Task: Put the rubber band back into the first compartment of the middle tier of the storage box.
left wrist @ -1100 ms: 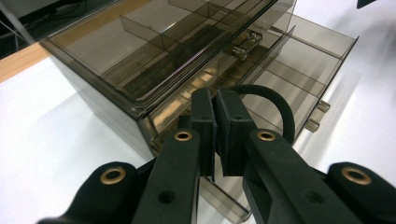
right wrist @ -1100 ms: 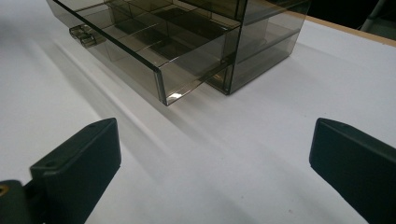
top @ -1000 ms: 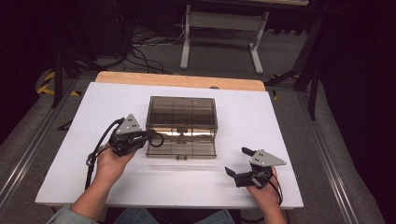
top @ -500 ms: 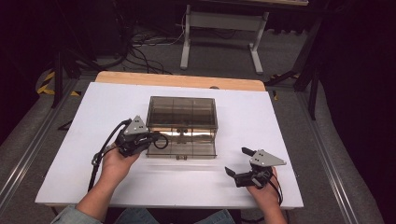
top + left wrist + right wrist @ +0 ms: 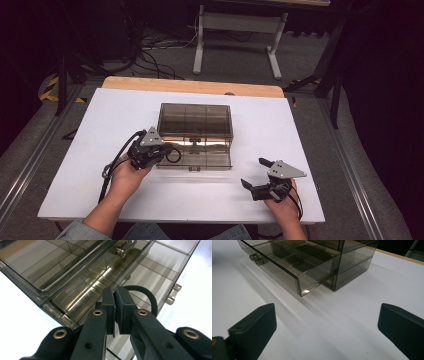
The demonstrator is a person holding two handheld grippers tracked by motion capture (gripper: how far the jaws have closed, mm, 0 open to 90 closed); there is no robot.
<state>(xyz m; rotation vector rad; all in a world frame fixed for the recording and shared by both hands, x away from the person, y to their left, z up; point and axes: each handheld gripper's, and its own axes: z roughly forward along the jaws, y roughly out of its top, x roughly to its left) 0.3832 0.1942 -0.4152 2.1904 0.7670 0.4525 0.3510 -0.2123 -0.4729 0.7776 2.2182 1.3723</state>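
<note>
- 2 grippers: left gripper (image 5: 114, 312) pinched on black rubber loop (image 5: 147, 296) over smoky clear plastic drawer box's (image 5: 196, 120) open drawer (image 5: 294, 270).
- Right gripper (image 5: 260, 176) agape, idle.
- Next, prob.: lower loop into compartment, let go.

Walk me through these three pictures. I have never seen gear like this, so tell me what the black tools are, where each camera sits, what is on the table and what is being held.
A person sits at a white table with a handheld two-jaw tool in each hand. The high view looks down from above. The other two cameras ride on the tools and look along their black jaws.

On the table stands a smoky clear drawer box with its lower drawer pulled partly out.

The left gripper is over that drawer, jaws shut on a black rubber loop, probably a band. The right gripper rests apart near the table's front edge, jaws wide open and empty.
</note>
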